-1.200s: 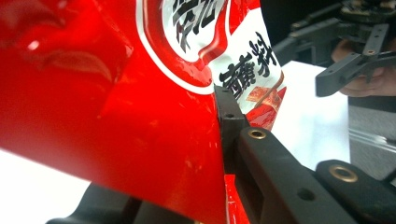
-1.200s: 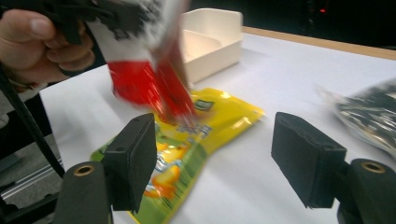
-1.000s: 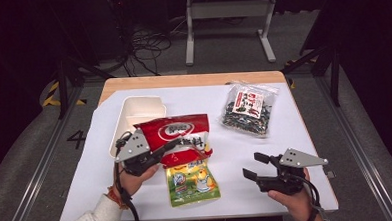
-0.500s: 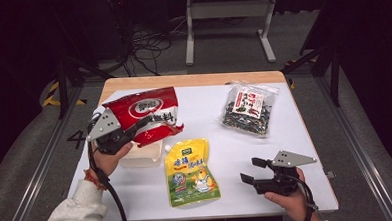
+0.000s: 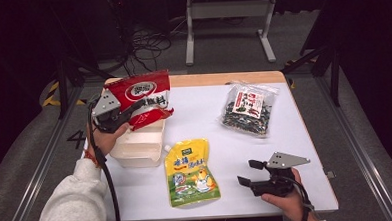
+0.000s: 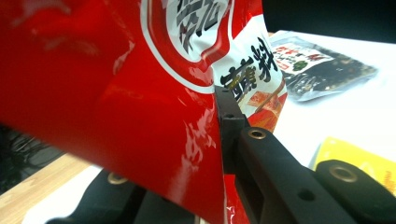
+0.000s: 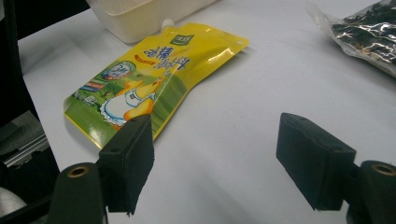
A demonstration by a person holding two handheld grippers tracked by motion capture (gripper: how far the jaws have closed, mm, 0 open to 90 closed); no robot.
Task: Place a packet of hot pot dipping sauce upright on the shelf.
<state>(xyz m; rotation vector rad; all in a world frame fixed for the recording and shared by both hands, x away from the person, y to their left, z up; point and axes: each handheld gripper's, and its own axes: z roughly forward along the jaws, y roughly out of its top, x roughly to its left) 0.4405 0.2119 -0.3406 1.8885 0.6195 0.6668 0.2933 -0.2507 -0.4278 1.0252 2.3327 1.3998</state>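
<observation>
Left gripper [image 5: 134, 109]: jaws clamped on the red snack bag [image 5: 139, 97], pinching it at the lower edge. The left gripper view shows the black jaw pressed flat against the glossy red film beside the white label panel. The bag hangs lifted off the surface, tilted, directly above the far end of the white plastic tub [image 5: 138, 143], not touching it as far as the high view shows.

Landmark: the white plastic tub, at the left side of the white surface [image 5: 219, 124].

Yellow spouted pouch [image 5: 190, 172]: lies flat just beside the tub on its near right, spout corner almost at the tub's corner.

Clear bag of dark dried food [image 5: 248, 109]: well apart from the tub, across the surface toward the far right.

Right gripper [image 5: 249, 172]: released, jaws standing apart with nothing between them. It hovers low over bare surface, farther right of the tub than the yellow pouch, its jaws pointing toward that pouch. The right gripper view shows the pouch [image 7: 154, 77] beyond the jaw tips, with the tub behind it.
</observation>
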